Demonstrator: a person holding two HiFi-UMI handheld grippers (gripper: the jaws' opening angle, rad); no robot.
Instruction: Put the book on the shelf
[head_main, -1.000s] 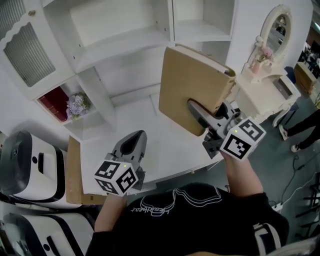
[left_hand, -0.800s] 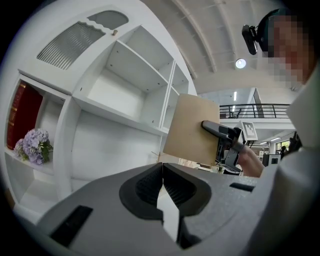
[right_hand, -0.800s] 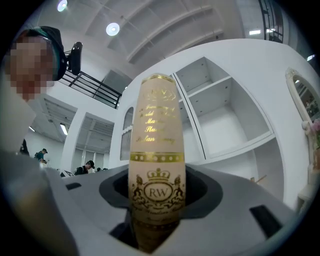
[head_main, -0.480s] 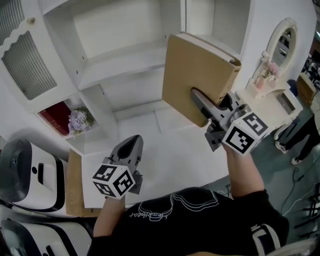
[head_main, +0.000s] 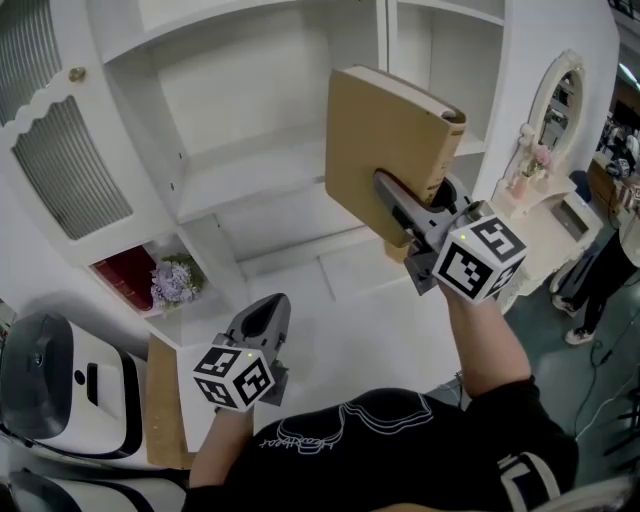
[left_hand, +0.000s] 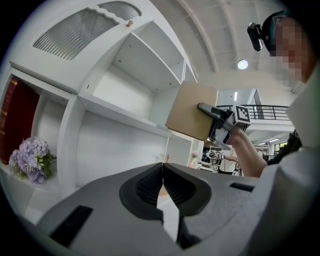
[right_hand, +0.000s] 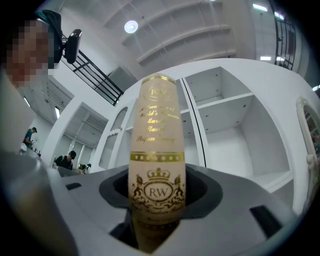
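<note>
While a person in a black top stands facing a white shelf unit (head_main: 250, 170), seen from a head cam looking steeply down, each hand holds a two-jaw gripper w/ a marker cube at its back. R gripper (head_main: 392, 200) is raised to upper right of centre, jaws spread fairly wide and clamped on a thick book (head_main: 385, 130), one jaw flat across its plain tan cover. Book is held up in the air, tilted a little, in front of the unit's open middle compartments, near the upright divider, touching no shelf board. Right gripper view looks straight at the book's rounded cream spine, wedged between both jaws, w/ a gold crown crest, letters "RW" and gold script lines too small to read. L gripper (head_main: 266, 312) sits low, left of centre, over the white desktop (head_main: 340, 310); left gripper view shows its jaws pressed together at the tips, nothing between them, and beyond them the book in the other gripper, well apart. Lower-left cubby holds purple flowers (head_main: 175, 282) beside a dark red item (head_main: 128, 275). Upper left, a cabinet door w/ ribbed glass (head_main: 70, 165). Far right, a small white vanity w/ oval mirror (head_main: 555, 100). Bottom left, a white rounded machine (head_main: 55, 385)
</note>
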